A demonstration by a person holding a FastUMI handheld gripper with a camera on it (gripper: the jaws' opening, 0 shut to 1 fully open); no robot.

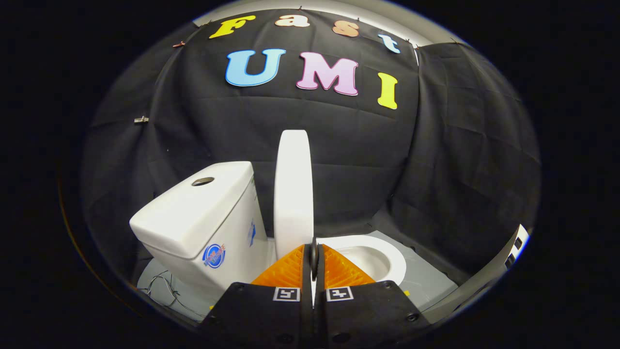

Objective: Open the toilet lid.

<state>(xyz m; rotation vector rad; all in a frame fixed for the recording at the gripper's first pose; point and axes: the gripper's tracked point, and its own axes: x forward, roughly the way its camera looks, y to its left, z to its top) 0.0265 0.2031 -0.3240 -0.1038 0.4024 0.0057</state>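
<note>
Farthest to the left of my gripper [314, 249] lay a loose tangle of thin wire [162, 286] on the pale floor [426, 281], down beside the foot of the toilet. Next over, still left of my fingers and a little ahead of them, stood the white tank [198, 215], seen from one corner, with a round metal flush button [203, 181] set in its flat top and a round sticker [214, 255] low on the wall that faced me. A smaller sticker sat on the tank's side wall, near the lid.

Straight ahead of my fingers the lid [293, 189] stood raised on edge, close to upright, so I saw mostly its thick white rim. Its lower end came down right at my fingertips, just to the left of them; I could not tell whether it touched them. My fingers were pressed together, tip against tip, with nothing pinched between them.

Just right of the fingers and slightly beyond them lay the open bowl [382, 252], its white rim curving away and the hollow showing inside. Beyond the bowl, the grey floor ran on to the black cloth wall [436, 160], which wrapped round behind everything.
</note>
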